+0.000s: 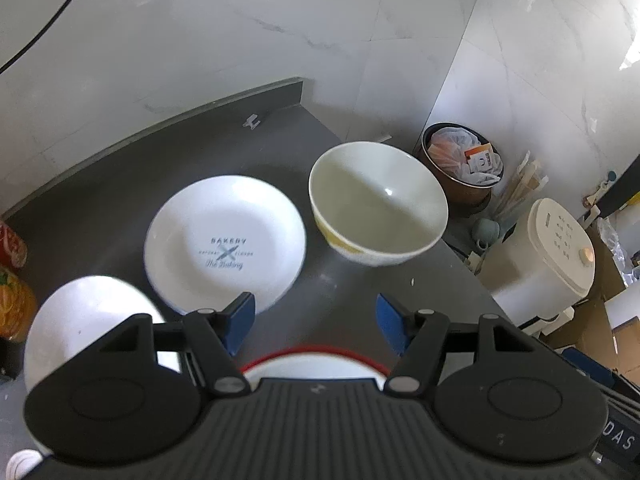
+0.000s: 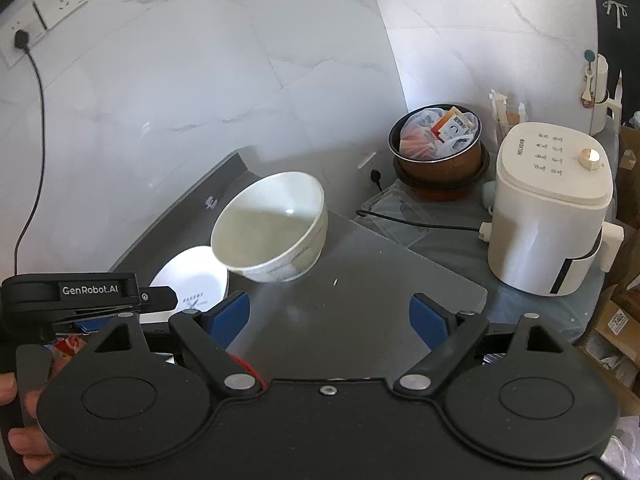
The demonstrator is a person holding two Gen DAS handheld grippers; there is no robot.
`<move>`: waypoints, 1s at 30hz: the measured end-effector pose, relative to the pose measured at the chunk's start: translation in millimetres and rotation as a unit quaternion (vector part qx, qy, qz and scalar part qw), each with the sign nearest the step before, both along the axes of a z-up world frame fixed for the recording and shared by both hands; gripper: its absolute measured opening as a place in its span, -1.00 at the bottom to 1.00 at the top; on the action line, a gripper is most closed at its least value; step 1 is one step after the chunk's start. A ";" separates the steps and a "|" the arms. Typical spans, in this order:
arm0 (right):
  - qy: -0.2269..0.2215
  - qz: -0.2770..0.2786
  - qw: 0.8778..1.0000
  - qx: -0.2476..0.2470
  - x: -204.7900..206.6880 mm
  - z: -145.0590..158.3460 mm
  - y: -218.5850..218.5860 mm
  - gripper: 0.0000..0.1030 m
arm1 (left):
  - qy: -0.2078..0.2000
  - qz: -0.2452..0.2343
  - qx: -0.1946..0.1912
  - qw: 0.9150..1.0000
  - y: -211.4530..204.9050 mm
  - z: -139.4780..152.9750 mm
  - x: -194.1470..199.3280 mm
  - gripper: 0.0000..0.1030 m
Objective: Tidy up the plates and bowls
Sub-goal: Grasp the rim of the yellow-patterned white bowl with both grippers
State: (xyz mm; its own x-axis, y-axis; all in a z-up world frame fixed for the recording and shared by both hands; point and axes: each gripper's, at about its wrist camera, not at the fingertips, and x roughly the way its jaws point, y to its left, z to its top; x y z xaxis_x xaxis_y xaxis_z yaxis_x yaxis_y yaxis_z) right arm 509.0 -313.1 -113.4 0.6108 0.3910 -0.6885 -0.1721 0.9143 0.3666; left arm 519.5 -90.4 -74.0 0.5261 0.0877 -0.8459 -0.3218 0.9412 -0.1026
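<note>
- Our left gripper (image 1: pixel 315 320) fills the bottom of the left wrist view with its blue-padded fingers (image 1: pixel 240 320) spread wide and grasping nothing.
- Our right gripper (image 2: pixel 330 316) sits low in the right wrist view, its fingers (image 2: pixel 428 320) likewise released and empty over bare grey table (image 2: pixel 360 300).
- A white plate (image 1: pixel 226 242) printed with "BAKERY" lies flat on the table (image 1: pixel 120 184) at centre-left of the left view, just above the left-hand finger; in the right view the same plate (image 2: pixel 188 284) shows at lower left, partly hidden by the bowl.
- A large white bowl (image 1: pixel 378 202) with a yellow pattern on its outer wall stands upright just to the right of the plate in the left view; in the right view the bowl (image 2: pixel 272 226) sits at the centre, above the fingers and apart from them.
- A second white dish (image 1: pixel 88 316) shows at lower left of the left view, partly behind the gripper body.
- A red-rimmed white dish (image 1: pixel 316 362) peeks out directly under the left gripper, between the finger bases.
- The left gripper's black body (image 2: pixel 80 292), marked "GenRobot.AI", enters at the left edge of the right view, with a person's hand (image 2: pixel 20 420) below it.
- A white appliance (image 2: pixel 552 208) and a brown pot (image 2: pixel 440 148) stuffed with bags sit at the right, beyond the table edge.
</note>
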 end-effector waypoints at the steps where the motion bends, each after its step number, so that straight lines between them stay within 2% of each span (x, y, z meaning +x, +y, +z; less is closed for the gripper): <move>1: 0.001 -0.001 1.000 0.002 4.1 -1.0 0.2 0.68 | -0.001 -0.001 -0.002 1.000 1.4 -1.4 3.6 0.27; 8: 0.013 -0.012 1.000 0.022 39.0 -13.2 5.4 0.67 | 0.001 0.001 -0.016 1.000 15.5 -14.6 41.8 0.27; 16: 0.047 -0.022 0.997 0.054 78.3 -40.8 10.0 0.41 | 0.004 0.009 -0.028 1.000 31.8 -36.3 82.3 0.20; 21: 0.058 -0.021 0.996 0.060 102.8 -50.9 22.5 0.37 | 0.003 0.007 -0.025 1.000 38.0 -47.0 99.5 0.15; 23: 0.063 -0.020 0.996 0.056 110.8 -54.0 28.7 0.37 | 0.004 0.009 -0.019 1.000 40.2 -51.9 103.9 0.06; 30: 0.076 -0.009 0.996 0.041 131.4 -67.0 44.0 0.32 | 0.022 0.010 -0.044 0.999 51.1 -73.5 115.9 -0.28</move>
